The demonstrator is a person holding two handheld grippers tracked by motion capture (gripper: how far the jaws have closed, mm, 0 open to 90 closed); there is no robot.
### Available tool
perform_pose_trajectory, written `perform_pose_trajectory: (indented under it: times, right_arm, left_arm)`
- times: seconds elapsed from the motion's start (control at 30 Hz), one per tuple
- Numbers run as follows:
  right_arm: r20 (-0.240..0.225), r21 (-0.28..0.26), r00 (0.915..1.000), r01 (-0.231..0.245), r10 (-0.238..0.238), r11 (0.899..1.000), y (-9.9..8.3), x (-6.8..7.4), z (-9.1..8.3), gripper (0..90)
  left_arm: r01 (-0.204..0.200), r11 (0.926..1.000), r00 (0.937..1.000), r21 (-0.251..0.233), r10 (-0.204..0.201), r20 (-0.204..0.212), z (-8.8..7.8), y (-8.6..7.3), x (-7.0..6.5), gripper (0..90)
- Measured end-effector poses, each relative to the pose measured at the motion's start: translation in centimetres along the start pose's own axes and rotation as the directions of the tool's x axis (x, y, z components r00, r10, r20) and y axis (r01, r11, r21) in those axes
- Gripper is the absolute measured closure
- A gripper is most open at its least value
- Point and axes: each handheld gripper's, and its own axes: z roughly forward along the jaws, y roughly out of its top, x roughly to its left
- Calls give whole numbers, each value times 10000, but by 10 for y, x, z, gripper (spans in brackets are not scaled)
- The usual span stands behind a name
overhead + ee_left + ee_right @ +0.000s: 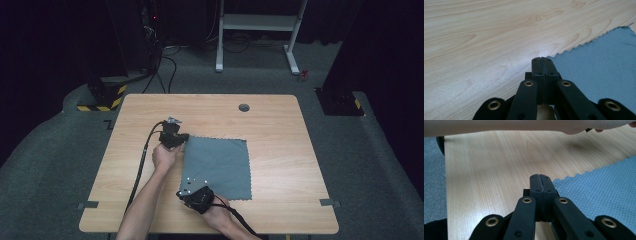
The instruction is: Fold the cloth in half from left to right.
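Left hand-held gripper (183, 138): jaws pressed together, at the far left corner of the grey cloth (217, 167); in the left gripper view (541, 60) the tips sit right at the cloth's scalloped corner, which appears to run in between them, though the contact itself is hidden
Right hand-held gripper (186, 191): jaws likewise pressed together, at the near left corner of the cloth; in the right gripper view (541, 178) the tips meet the zigzag edge, and whether fabric is pinched between them cannot be told for certain
Left hand (165, 155): wrapped around its gripper from behind, forearm coming up from the bottom edge of the high view
Right hand (219, 214): low in the high view, behind its gripper, a cable trailing toward the bottom edge
Grey cloth: lying flat and spread out square near the middle of the desk (280, 130), edges pinked, textured weave visible up close (604, 187)
Desk: light wood grain, with a round grommet hole (244, 107) near its far edge
Floor (380, 150): grey carpet around the desk
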Motion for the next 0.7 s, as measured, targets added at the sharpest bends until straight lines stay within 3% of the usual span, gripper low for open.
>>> perform_pose_trajectory:
  times: [0.4,0.7]
  right_arm:
    - [-350,-407,9993,-152,137,9991,11,3,2,900]
    - [-117,-712,9984,-560,553,9959,-5,-5,-18,900]
  left_arm:
    - [-241,9997,9997,-69,240,-92,-15,3,6,899]
    - [-655,9979,9978,-15,655,-59,-3,12,-14,896]
